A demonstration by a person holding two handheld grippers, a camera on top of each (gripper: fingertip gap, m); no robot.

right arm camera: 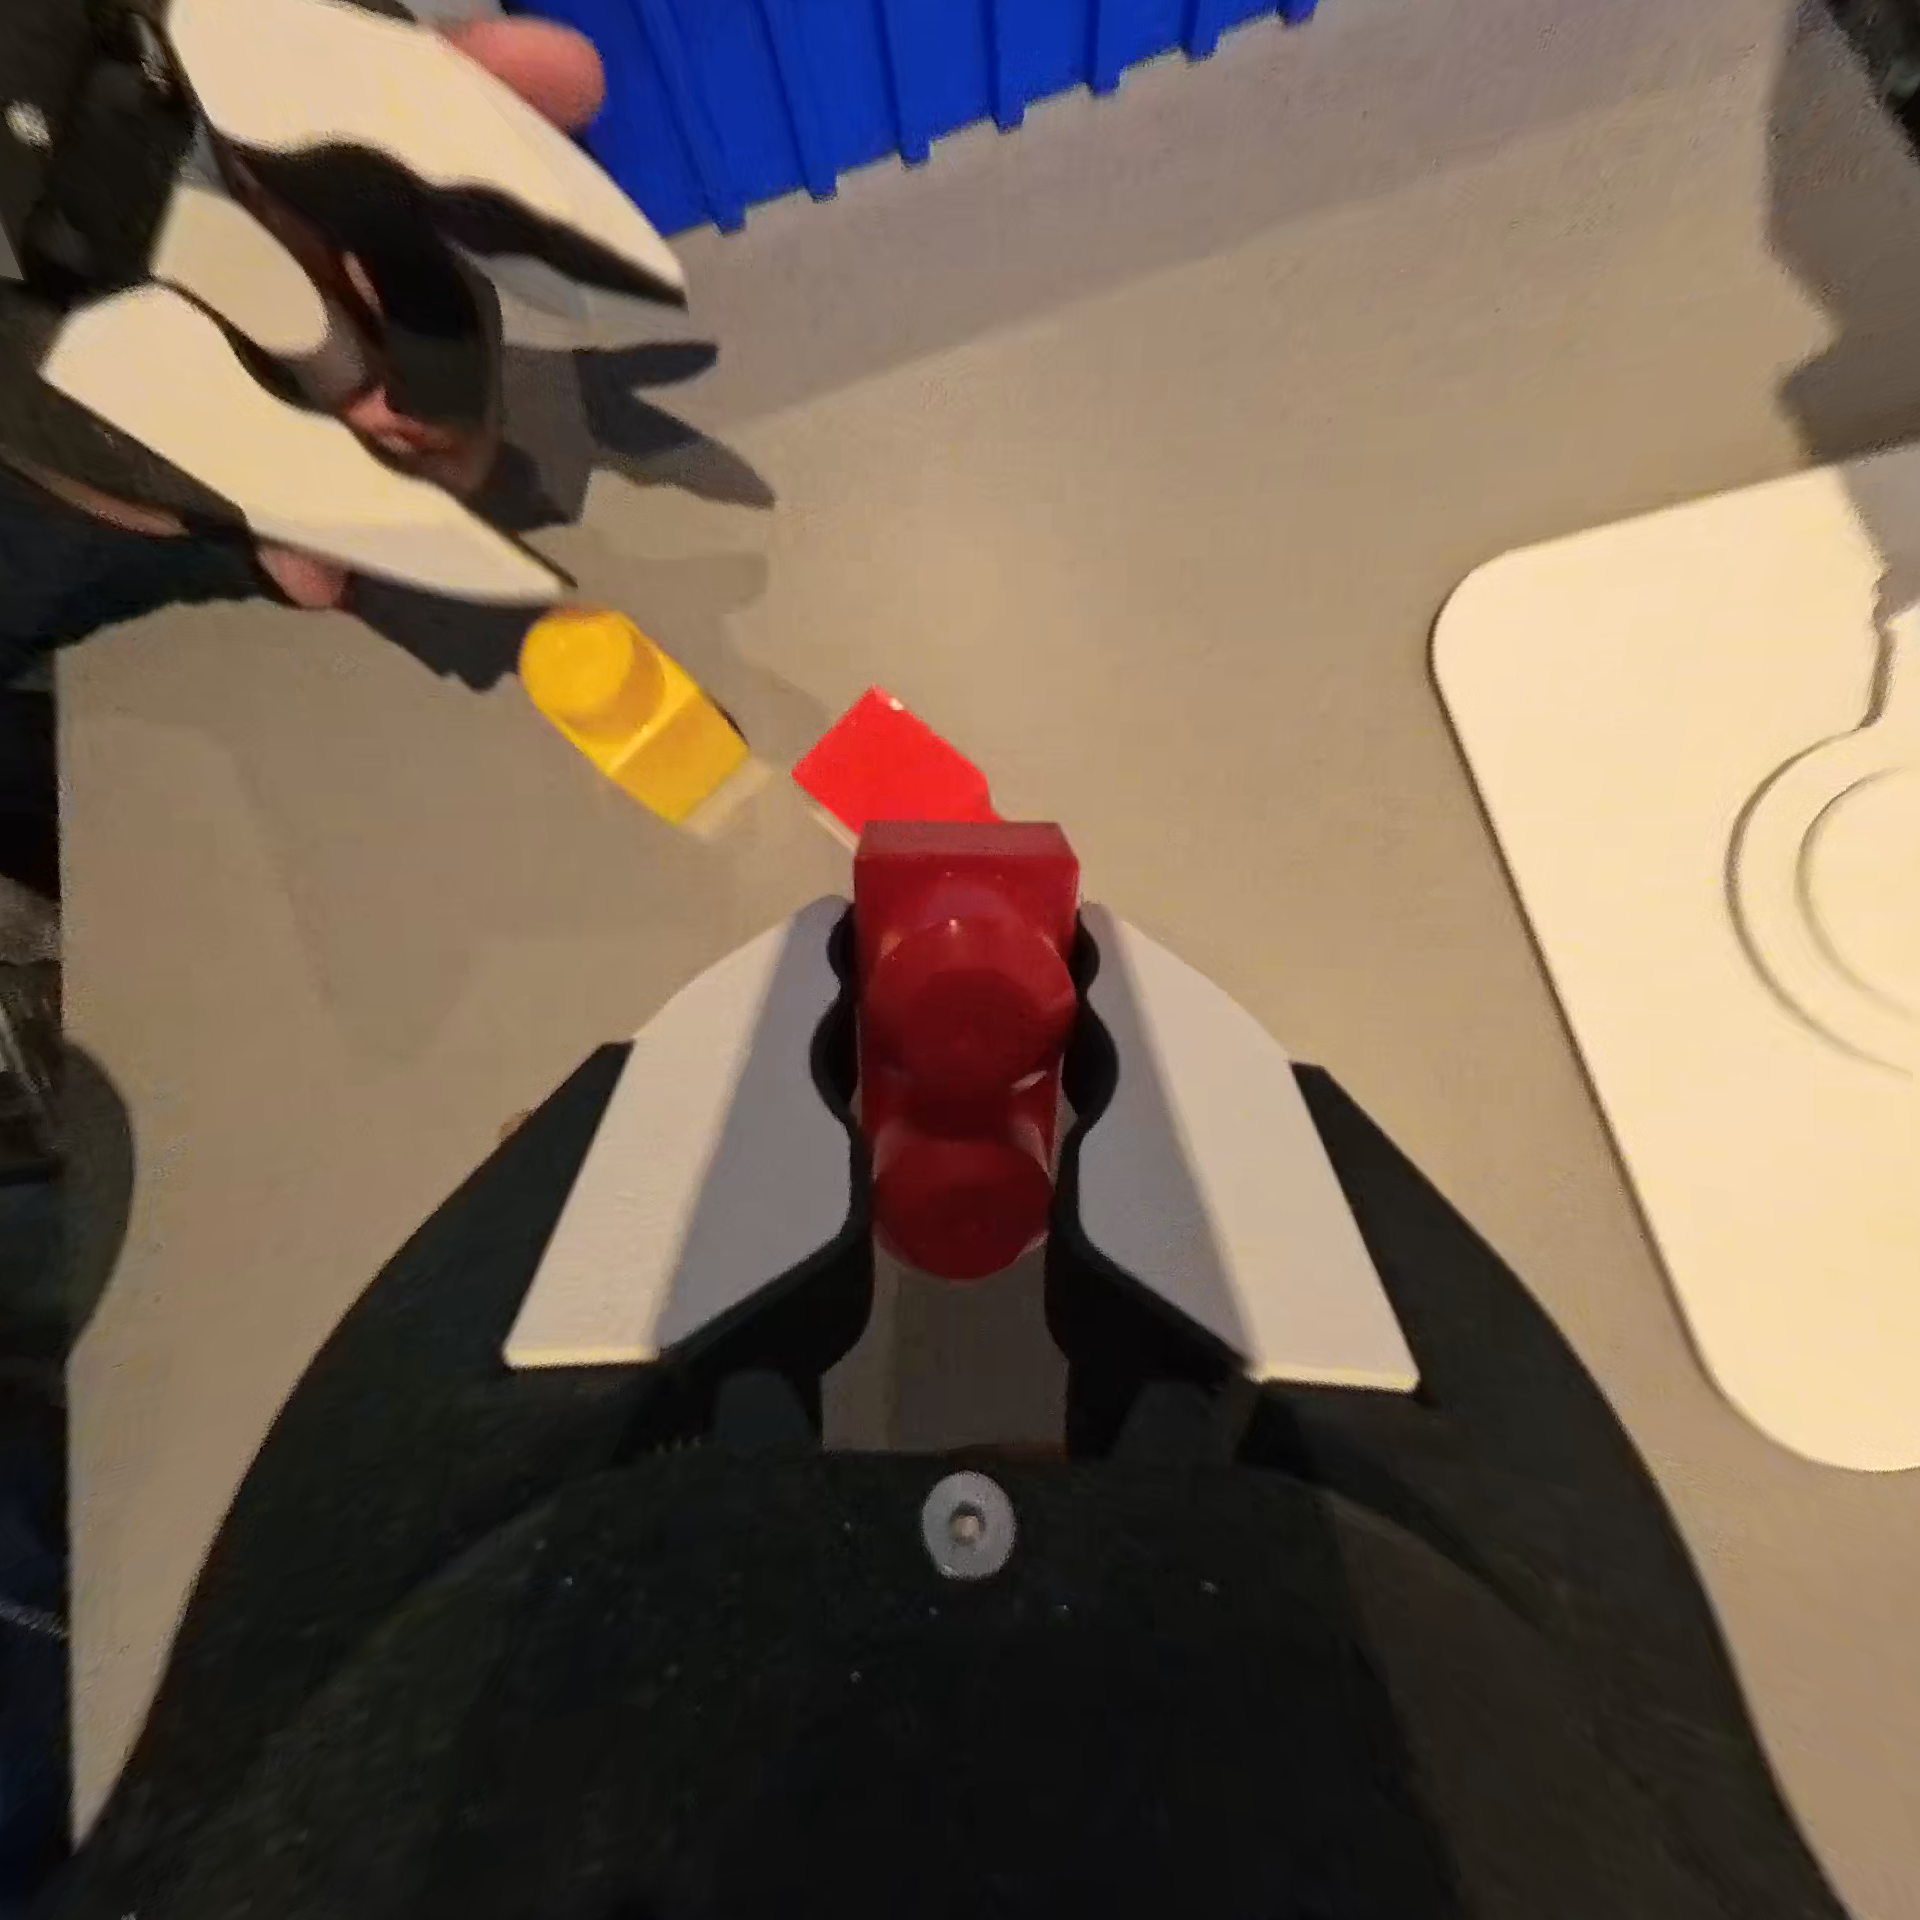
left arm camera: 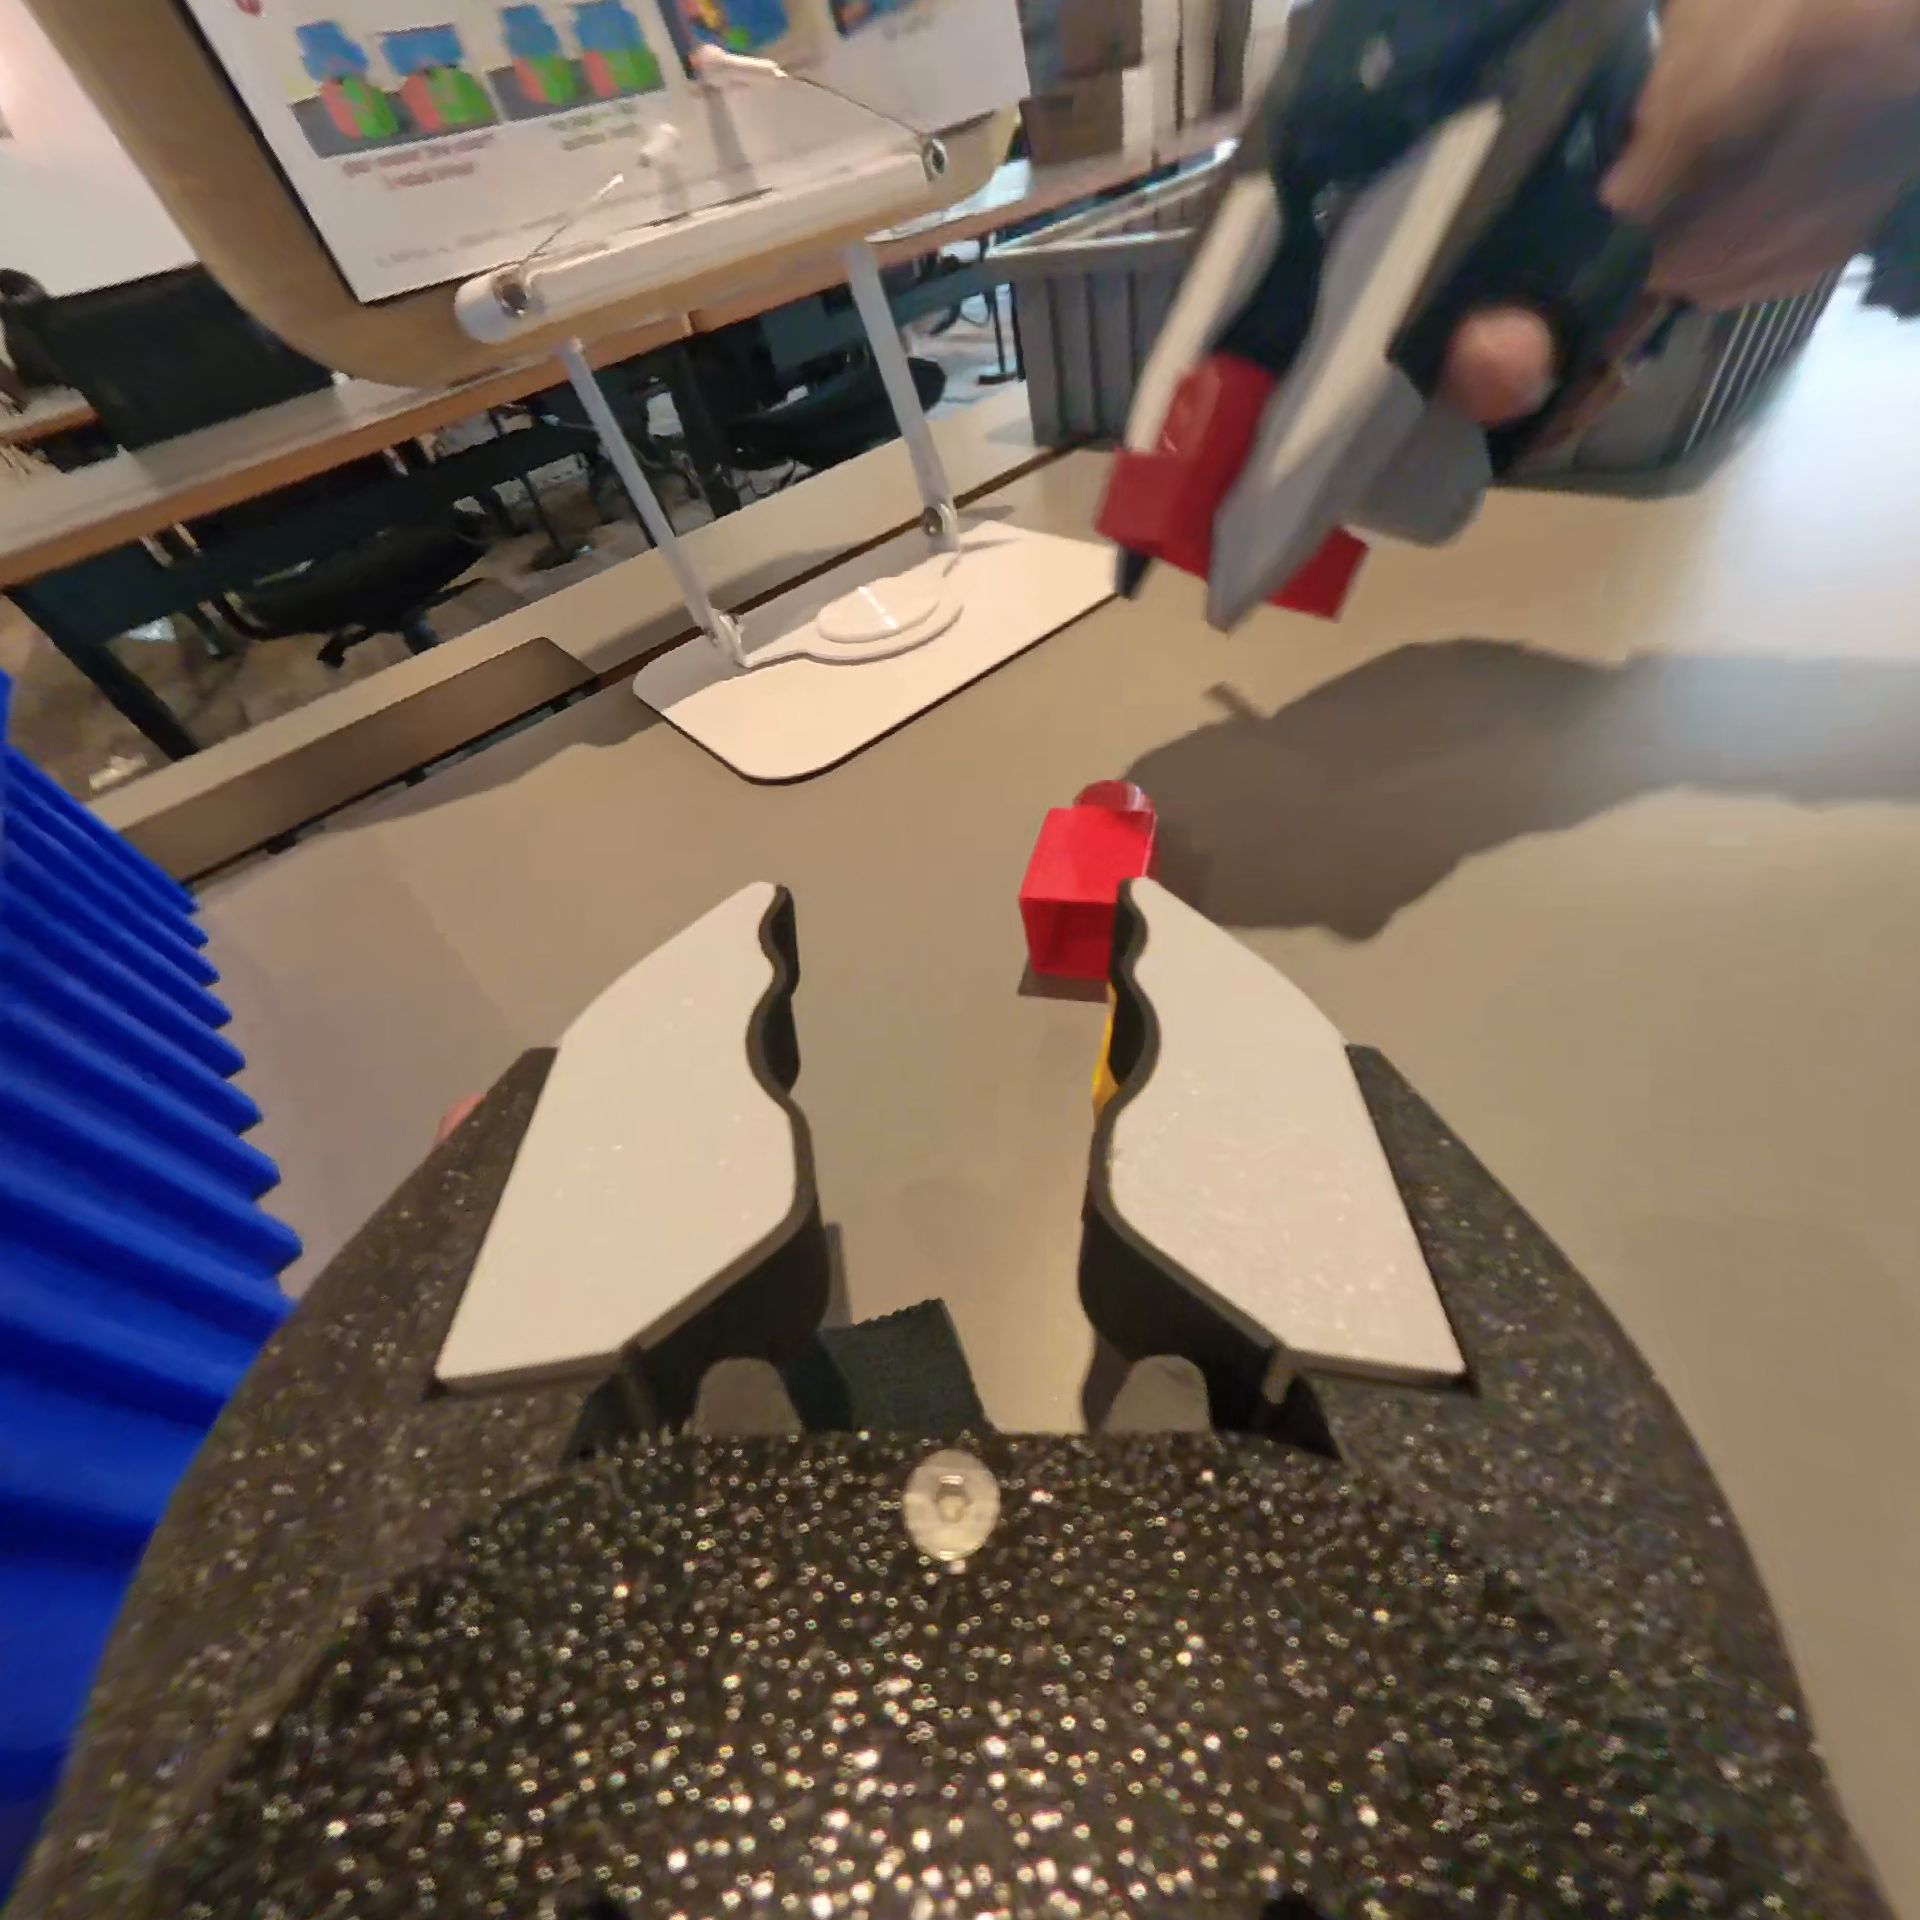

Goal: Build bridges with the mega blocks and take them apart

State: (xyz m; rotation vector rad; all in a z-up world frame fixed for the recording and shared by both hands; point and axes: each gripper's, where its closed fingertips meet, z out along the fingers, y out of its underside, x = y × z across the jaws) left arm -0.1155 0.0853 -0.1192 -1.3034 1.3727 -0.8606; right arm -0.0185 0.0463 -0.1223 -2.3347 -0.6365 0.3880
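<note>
A long red block is clamped by the right gripper — level seating advised — while the left gripper is held spread, empty.

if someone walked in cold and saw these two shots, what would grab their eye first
Most striking is the dark red two-stud block clamped in the right gripper, held up above the grey table. Below it, a small yellow block and a small red block lie tipped on their sides close together, with the left gripper open and empty beside them. A blue ribbed bin flashes at the table's edge.
</note>
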